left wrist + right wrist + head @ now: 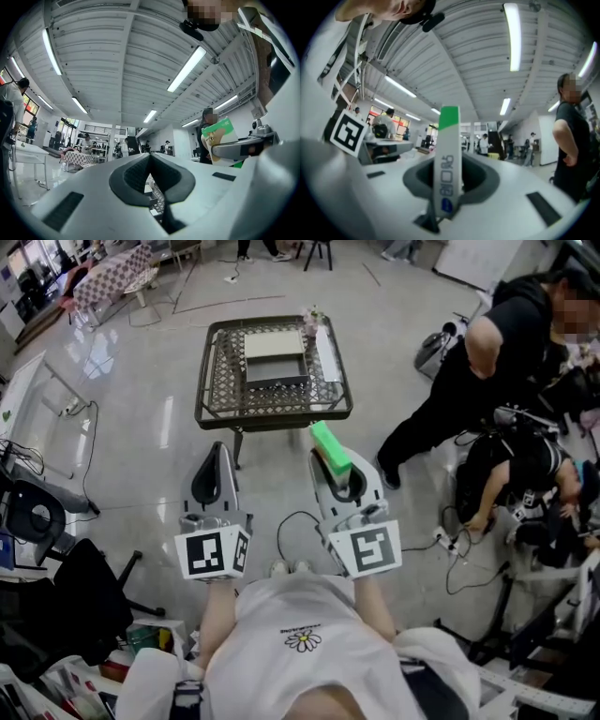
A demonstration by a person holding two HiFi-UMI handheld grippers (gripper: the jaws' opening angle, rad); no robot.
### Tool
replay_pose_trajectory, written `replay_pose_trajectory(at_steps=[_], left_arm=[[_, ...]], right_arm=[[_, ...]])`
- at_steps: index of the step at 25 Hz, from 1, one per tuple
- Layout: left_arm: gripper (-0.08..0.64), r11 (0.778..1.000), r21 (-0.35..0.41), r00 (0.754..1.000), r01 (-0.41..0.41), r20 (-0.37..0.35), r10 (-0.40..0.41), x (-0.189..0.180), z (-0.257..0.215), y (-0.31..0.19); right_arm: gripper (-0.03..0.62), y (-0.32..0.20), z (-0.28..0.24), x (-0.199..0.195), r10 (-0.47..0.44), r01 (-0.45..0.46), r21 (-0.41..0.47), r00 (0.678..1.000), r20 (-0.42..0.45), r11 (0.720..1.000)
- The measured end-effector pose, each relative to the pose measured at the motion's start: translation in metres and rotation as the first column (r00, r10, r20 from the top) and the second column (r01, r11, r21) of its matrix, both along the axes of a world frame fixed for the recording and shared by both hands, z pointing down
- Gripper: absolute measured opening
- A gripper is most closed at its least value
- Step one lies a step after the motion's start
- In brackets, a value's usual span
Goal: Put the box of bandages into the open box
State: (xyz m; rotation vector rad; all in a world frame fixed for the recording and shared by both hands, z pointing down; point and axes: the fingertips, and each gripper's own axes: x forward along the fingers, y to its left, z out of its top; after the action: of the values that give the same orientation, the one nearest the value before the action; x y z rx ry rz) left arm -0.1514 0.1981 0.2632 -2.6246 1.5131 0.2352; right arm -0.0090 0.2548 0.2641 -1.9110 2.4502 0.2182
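**Table** [217, 390]: In the head view it stands on the floor at 12 o'clock from both grippers, well apart from them. A mesh top inside a dark frame is noted.

**Open box** [277, 381]: It is seen near the middle of the table top as a dark tray. A pale panel, taken to be its lid, lies against it at 12 o'clock. The interior cannot be made out.

**Left gripper** [217, 452]: It is held roughly level at 9 o'clock from the right gripper. Its jaws are seen closed together with nothing between them, and it takes no part in the carry.

**Right gripper** [330, 467]: It is held roughly level and aimed towards 12 o'clock. Its jaws are partly closed and clamped on the narrow faces of the bandage box.

**Bandage box** [448, 154]: A slim white carton with a green end is noted. It is gripped at its lower end, and the green end projects past the jaw tips towards 12 o'clock [330, 446]. It is over the floor, short of the table edge.

**Step in hand:** It is judged to be the carry towards the table, with placement not yet begun.

**Next move:** The right gripper is expected to be advanced to 12 o'clock until the carton is over the tray. It would then be tipped down, lowered inside the walls and released. The narrow grip suggests the carton could pivot if nudged against the rim.
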Motion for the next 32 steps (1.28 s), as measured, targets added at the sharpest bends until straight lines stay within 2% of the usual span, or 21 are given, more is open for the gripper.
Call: replay_pose_trajectory(at_steps=[3,9,22,26,32], left_arm=[[0.023,1.0,0.002,1.0,-0.004,0.003,0.004,0.007,0.0,0.004],[0.023,1.0,0.007,1.0,-0.006,0.009,0.006,0.02,-0.002,0.009],[0.023,1.0,0.007,1.0,0.018,0.008,-0.018,0.041,0.005,0.012],[0.023,1.0,0.008,1.0,0.025,0.01,-0.025,0.05,0.009,0.018],[0.023,0.999,0.015,0.999,0.048,0.001,-0.048,0.048,0.009,0.006]], right_arm=[[0.103,0.003,0.004,0.005,0.005,-0.005,-0.011,1.0,0.0,1.0],[0.103,0.009,0.002,0.022,0.016,-0.016,-0.006,0.998,0.054,1.0],[0.103,0.009,0.005,0.057,0.042,-0.042,0.0,0.997,0.07,0.999],[0.103,0.01,0.009,0.071,0.038,-0.039,0.0,0.994,0.099,0.999],[0.103,-0.001,0.012,0.074,0.019,-0.02,0.008,0.995,0.093,1.0]])
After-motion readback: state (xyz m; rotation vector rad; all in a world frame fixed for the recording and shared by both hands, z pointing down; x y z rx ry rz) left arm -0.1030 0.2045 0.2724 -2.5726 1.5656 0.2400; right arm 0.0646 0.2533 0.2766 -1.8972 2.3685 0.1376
